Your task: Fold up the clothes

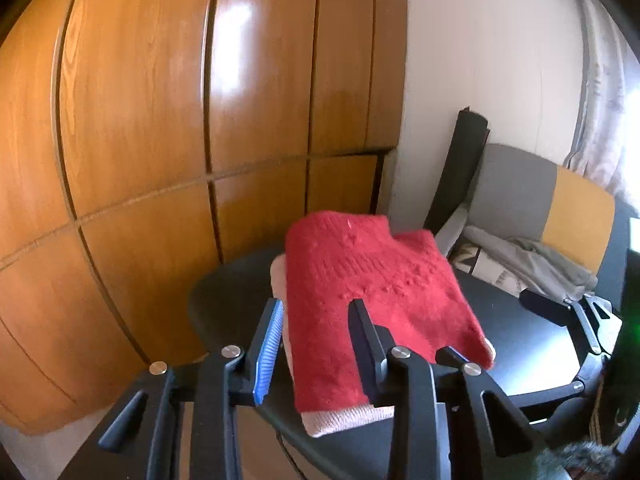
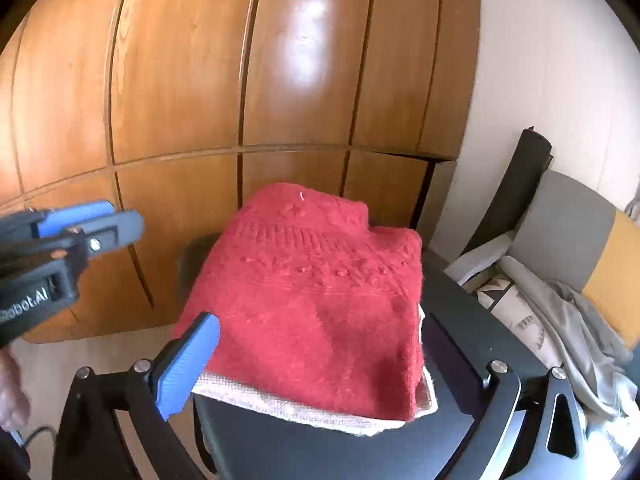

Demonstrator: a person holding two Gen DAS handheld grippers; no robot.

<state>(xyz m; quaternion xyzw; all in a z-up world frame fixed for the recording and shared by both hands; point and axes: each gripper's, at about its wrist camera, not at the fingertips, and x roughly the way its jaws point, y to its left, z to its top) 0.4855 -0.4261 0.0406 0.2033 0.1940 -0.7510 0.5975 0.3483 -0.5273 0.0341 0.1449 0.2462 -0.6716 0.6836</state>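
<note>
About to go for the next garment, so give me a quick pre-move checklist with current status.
1. Red sweater folded, lying on the beige garment: ok.
2. Stack fully on the black table: not ok, the beige edge overhangs.
3. Left gripper holding nothing: ok.
4. Right gripper open, free of cloth: ok.
5. Grey garment on the chair waiting unfolded: ok.
6. Grippers apart from each other: ok.
</note>
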